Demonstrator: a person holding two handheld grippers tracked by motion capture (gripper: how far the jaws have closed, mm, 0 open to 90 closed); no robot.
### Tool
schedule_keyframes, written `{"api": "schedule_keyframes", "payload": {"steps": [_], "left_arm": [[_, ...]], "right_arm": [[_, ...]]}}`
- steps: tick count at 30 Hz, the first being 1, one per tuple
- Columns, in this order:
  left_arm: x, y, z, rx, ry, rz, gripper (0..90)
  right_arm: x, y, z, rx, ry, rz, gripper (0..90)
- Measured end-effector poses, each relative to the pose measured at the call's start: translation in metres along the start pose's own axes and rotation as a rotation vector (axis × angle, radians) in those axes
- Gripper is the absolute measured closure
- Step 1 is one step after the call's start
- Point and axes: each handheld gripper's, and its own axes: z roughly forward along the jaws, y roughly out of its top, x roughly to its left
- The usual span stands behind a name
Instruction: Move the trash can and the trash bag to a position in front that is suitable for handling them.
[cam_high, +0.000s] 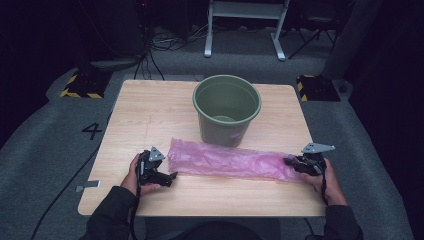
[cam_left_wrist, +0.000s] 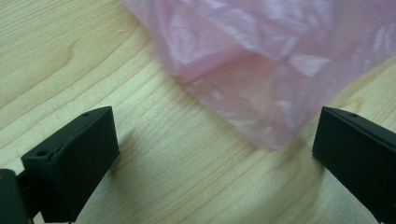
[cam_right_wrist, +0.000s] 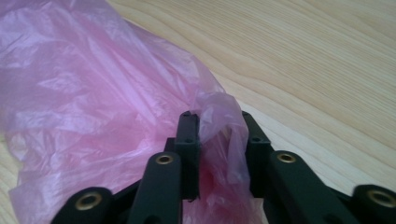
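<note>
A pink plastic bag (cam_high: 232, 161) lies flat and lengthwise across the near half of the wooden table (cam_high: 150, 105), in front of a green bucket (cam_high: 227, 109) that stands upright just behind it. The right gripper (cam_high: 291, 162) is at the bag's right end, its jaws drawn close with a fold of the film bunched between them (the right gripper view shows that pinched fold (cam_right_wrist: 219, 140) rising between the two black jaws). The left gripper (cam_high: 172, 176) rests just beside the bag's left end, jaws spread wide and holding nothing; the left gripper view shows the bag's corner (cam_left_wrist: 261, 84) between them, untouched. The film is translucent, crinkled and glossy.
</note>
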Motion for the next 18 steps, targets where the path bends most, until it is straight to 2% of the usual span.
{"api": "schedule_keyframes", "payload": {"steps": [1,2,3,4,5,6,7,9,10,11,12,13,15,17,18], "left_arm": [[0.000,0.000,0.000,-0.003,0.000,0.000,0.2],[0.000,0.001,0.001,0.000,-0.003,0.004,0.2],[0.000,0.001,0.001,0.000,-0.003,0.004,0.2],[0.000,0.001,0.001,-0.001,-0.005,0.006,0.3],[0.000,0.001,0.001,-0.001,-0.005,0.006,0.3],[0.000,0.002,0.002,0.000,-0.004,0.010,0.3],[0.000,0.002,0.002,-0.001,-0.007,0.011,0.3],[-0.001,0.003,0.003,-0.002,-0.012,0.009,0.2],[-0.001,0.003,0.003,0.000,-0.012,0.017,0.3],[-0.001,0.004,0.004,-0.006,-0.017,0.015,0.3],[-0.001,0.005,0.005,-0.003,-0.018,0.021,0.3],[-0.001,0.005,0.005,-0.003,-0.018,0.021,0.3],[-0.002,0.007,0.006,-0.001,-0.020,0.027,0.4],[-0.003,0.008,0.008,-0.003,-0.023,0.028,0.4],[-0.003,0.009,0.009,-0.002,-0.026,0.030,0.4]], "right_arm": [[-0.002,-0.001,-0.001,-0.002,-0.006,0.007,70.7],[-0.002,-0.001,-0.001,0.000,-0.019,0.008,62.3],[-0.002,-0.001,-0.001,0.000,-0.019,0.008,62.3],[-0.001,0.000,-0.001,0.012,-0.026,0.005,54.5],[-0.001,0.000,-0.001,0.012,-0.026,0.005,54.5],[0.001,0.002,-0.001,0.034,-0.037,0.002,39.8],[0.001,0.002,-0.001,0.034,-0.037,0.002,39.8],[0.004,0.004,-0.004,0.031,-0.068,-0.008,31.7],[0.006,0.008,-0.009,0.015,-0.101,-0.005,26.1],[0.006,0.008,-0.009,0.015,-0.101,-0.005,26.1],[0.007,0.012,-0.016,-0.024,-0.120,0.002,23.8],[0.007,0.012,-0.016,-0.024,-0.120,0.002,23.8],[0.008,0.016,-0.023,-0.061,-0.123,0.018,22.8],[0.012,0.020,-0.027,-0.081,-0.116,0.013,22.2],[0.018,0.024,-0.030,-0.099,-0.097,0.000,22.3]]}}
